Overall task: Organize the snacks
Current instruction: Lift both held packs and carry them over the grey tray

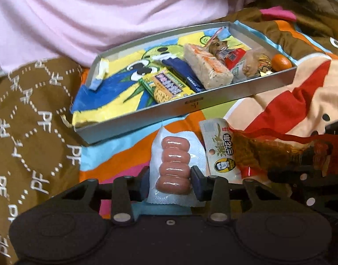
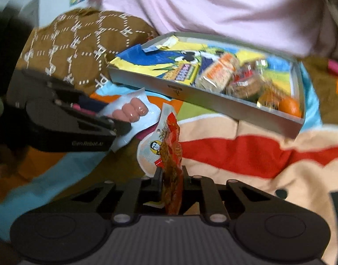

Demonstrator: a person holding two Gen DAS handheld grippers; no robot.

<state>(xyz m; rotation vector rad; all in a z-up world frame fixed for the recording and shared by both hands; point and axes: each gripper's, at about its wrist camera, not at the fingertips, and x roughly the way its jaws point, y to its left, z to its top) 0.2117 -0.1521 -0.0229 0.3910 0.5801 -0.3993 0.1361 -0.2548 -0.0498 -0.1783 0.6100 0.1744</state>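
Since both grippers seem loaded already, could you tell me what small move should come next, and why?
Probably carry the sausage pack, clamped in the left gripper, forward to the box and over its bare near-left end; the other snacks crowd the far end. The right gripper holds the spicy strip packet, which can follow.

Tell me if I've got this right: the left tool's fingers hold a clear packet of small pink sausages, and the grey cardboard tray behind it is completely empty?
Not quite. The grey cardboard tray is not empty: the left wrist view shows several wrapped snacks and a small orange fruit at one end. The rest holds: the left gripper does hold the clear packet of small pink sausages.
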